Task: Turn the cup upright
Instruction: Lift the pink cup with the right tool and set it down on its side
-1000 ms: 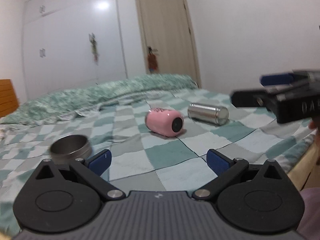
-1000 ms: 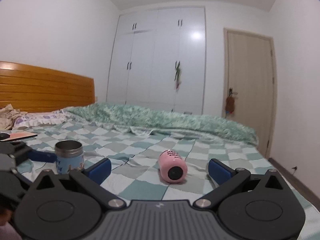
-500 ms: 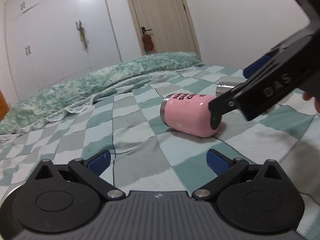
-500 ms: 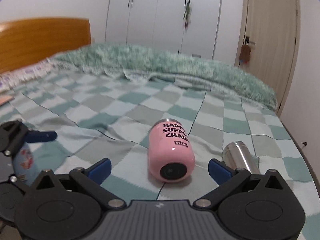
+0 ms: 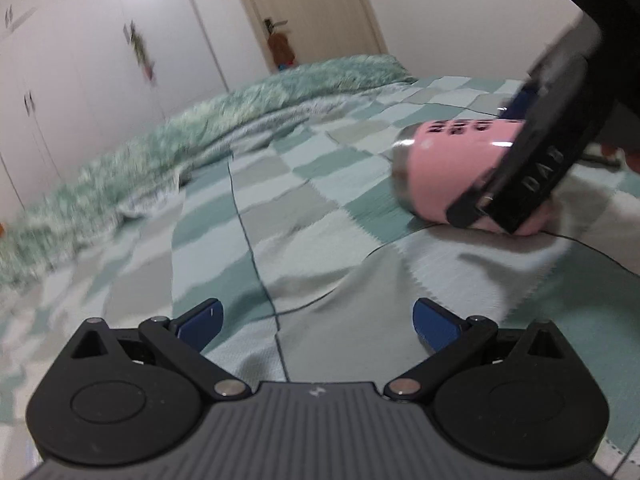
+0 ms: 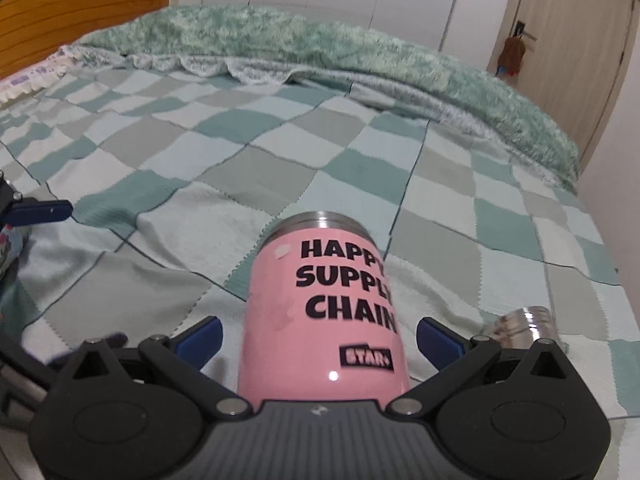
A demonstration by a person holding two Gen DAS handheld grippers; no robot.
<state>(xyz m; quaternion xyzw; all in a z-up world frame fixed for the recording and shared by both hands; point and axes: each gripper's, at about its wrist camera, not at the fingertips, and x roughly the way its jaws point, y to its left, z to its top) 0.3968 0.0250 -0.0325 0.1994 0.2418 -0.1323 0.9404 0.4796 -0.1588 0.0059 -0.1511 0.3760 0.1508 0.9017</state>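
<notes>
A pink cup point(image 6: 324, 312) with black lettering lies on its side on the checked bedspread, its steel rim pointing away from me. My right gripper point(image 6: 318, 338) is open, with the cup between its blue fingertips point(image 6: 438, 342), a gap showing on each side. In the left wrist view the cup point(image 5: 440, 168) lies at the right, partly hidden by the right gripper's black body point(image 5: 532, 168). My left gripper point(image 5: 316, 320) is open and empty, low over the bedspread, left of the cup.
A steel cup point(image 6: 524, 324) lies on its side just right of the pink cup. A fluffy green blanket point(image 6: 320, 48) is bunched across the far side of the bed. The left gripper's fingertip point(image 6: 40, 210) shows at the left edge. The bed edge runs along the right.
My right gripper has moved forward and down until the pink cup sits between its fingers. My left gripper has moved lower and turned left, so the cup now lies at its right.
</notes>
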